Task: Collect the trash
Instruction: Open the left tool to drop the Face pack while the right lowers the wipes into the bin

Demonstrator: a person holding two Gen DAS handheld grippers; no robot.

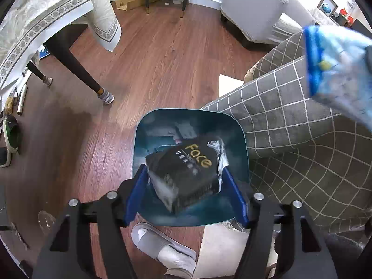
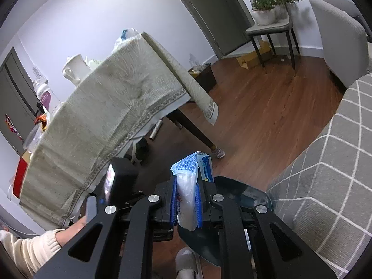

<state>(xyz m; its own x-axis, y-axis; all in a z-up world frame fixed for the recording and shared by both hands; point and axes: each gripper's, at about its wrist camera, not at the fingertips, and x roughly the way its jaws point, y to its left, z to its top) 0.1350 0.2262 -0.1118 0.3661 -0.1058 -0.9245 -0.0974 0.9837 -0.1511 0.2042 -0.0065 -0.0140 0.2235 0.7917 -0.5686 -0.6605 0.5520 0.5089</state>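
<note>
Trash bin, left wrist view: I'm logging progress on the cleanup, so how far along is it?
Done: the teal trash bin already holds some items. In hand: a black "Face" tissue pack sits between the left gripper's spread fingers over the bin, apparently just let go; the right gripper is shut on a blue-and-white plastic wrapper. Left: dropping that wrapper in.

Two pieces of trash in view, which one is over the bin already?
The black "Face" pack: it sits over the teal bin, between the left gripper's open jaws. The blue-and-white wrapper is clamped in the right gripper.
</note>
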